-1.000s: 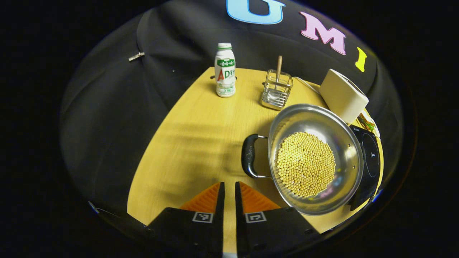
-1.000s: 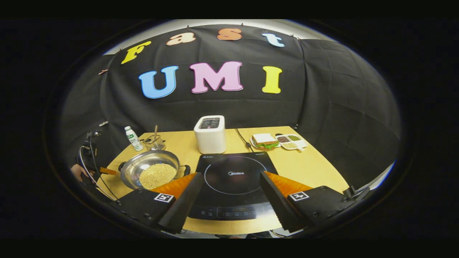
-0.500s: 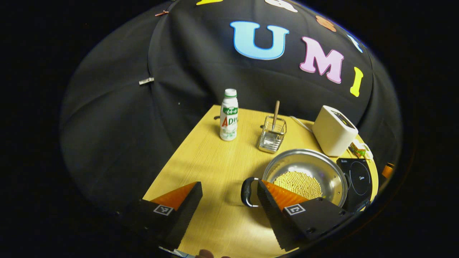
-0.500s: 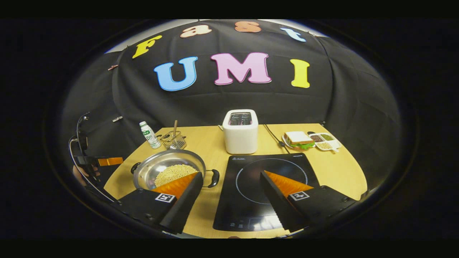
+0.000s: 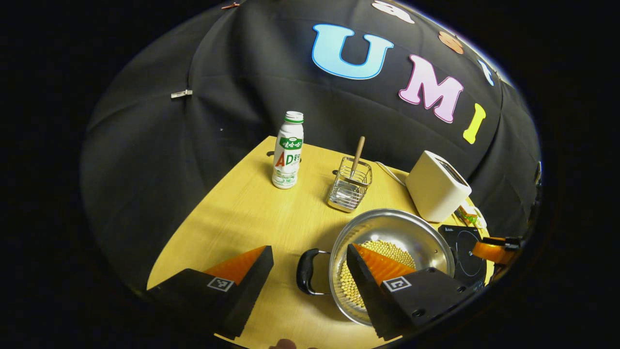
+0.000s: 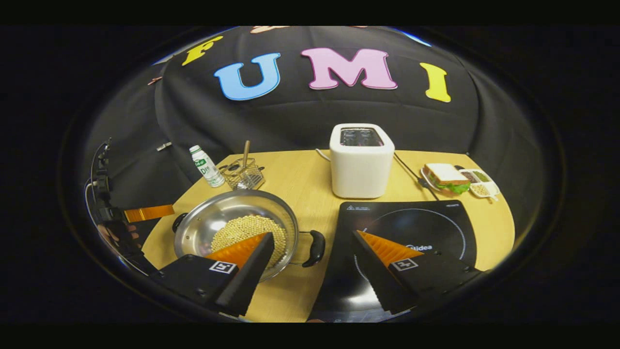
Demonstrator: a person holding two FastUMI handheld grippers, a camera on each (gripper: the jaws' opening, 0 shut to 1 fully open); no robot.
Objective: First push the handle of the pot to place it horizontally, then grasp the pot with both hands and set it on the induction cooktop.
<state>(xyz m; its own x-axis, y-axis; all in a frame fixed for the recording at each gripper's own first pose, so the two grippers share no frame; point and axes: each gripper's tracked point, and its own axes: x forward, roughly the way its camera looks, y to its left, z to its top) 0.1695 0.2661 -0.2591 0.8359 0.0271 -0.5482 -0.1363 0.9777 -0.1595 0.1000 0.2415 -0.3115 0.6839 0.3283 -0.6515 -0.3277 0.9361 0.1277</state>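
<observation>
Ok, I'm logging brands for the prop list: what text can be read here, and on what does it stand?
"Midea": on the glass of the induction cooktop, in the right gripper view.
Small print along the cooktop's far edge: too small to read.
Label on the bottle: print too small and warped to read reliably.
Toaster: no text visible.

Shiny metal pot (image 6: 236, 228) (black handles), glossy glass cooktop (image 6: 411, 228), matt wood-grain table (image 6: 310, 179).

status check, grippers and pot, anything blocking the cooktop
Left gripper open, straddling the pot's near handle. Right gripper open around the other handle. Pot of beans on the table, beside the cooktop. Cooktop surface bare.
</observation>
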